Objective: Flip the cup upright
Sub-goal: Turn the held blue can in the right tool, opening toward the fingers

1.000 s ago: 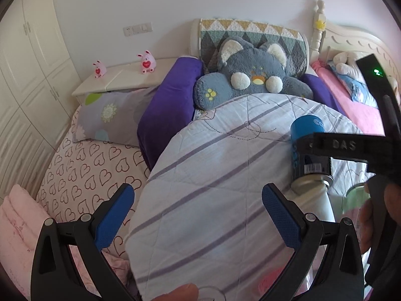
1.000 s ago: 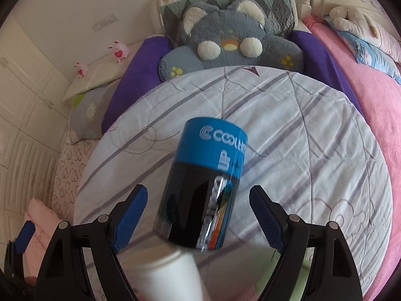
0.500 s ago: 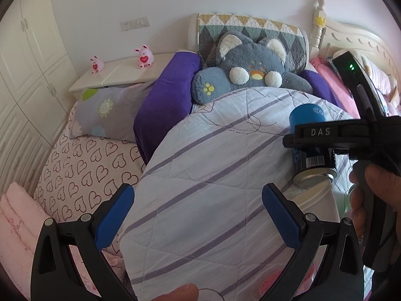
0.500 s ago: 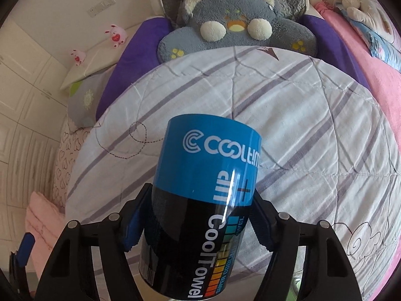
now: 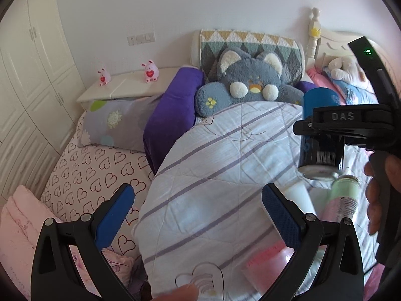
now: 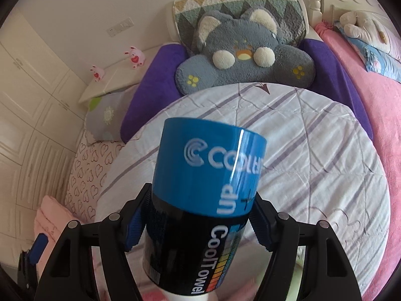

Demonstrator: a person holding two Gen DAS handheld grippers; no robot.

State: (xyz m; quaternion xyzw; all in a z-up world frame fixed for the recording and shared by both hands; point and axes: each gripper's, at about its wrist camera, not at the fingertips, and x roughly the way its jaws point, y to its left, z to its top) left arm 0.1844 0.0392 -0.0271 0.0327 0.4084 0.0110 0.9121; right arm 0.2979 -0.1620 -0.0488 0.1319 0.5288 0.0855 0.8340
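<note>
The cup is a blue and black cylinder (image 6: 208, 200) printed "CoolTowel", with its lettering upside down. My right gripper (image 6: 198, 223) is shut on its middle, blue pads pressed against both sides, and holds it above the striped quilt (image 6: 313, 165). In the left wrist view the same cup (image 5: 319, 130) hangs at the right, lifted off the quilt, with its silver end facing down. My left gripper (image 5: 198, 213) is open and empty, low over the quilt's near-left part.
A white cylinder (image 5: 300, 195), a green and pink bottle (image 5: 344, 195) and a pink container (image 5: 270, 260) lie on the quilt below the cup. A grey cat plush (image 5: 250, 87) and purple pillows (image 5: 173, 110) sit behind. A heart-print sheet (image 5: 95, 173) is left.
My right gripper closed on the cup and lifted it up off the quilt. My left gripper stayed open in about the same place.
</note>
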